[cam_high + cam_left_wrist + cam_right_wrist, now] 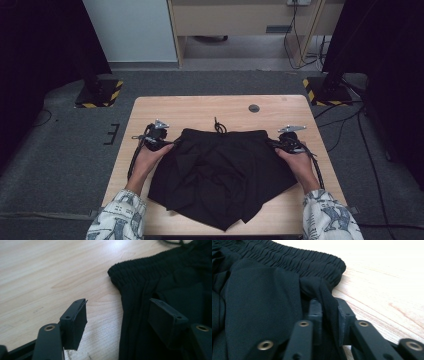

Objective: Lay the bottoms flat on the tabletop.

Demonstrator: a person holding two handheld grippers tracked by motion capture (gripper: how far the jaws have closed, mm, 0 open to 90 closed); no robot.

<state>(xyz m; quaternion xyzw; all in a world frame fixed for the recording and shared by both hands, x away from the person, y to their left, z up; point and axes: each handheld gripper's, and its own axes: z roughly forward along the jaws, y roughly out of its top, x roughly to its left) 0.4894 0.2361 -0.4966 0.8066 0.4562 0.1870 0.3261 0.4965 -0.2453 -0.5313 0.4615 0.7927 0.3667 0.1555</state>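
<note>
You have the black shorts (220, 175) lying flat in the middle of the wooden table (200, 107), waistband toward the far edge and the leg hems toward you, with the drawstring (219, 125) trailing off just beyond the band. Your two grippers sit at opposite ends of that waistband, which looks like the natural spot to take hold — grip both corners and the garment can be lifted or pulled taut evenly instead of bunching. Your right gripper (329, 315) is already committed: its jaws are pressed together on a pinch of the thin side fabric just below the gathered elastic (312, 260), so that corner is secured. Your left gripper (117, 320) is not there yet — its jaws stand wide apart, one over bare wood and the other over the cloth, straddling the shorts' side edge just under the ribbed band (140, 272) without pinching it. That straddle seems deliberate, placing the edge between the pads so a simple squeeze would catch it. The cloth in the middle lies in loose folds, likely because nothing is tensioning it from the left. I'd judge the next need is to close the left side on the edge, catching all layers.
</note>
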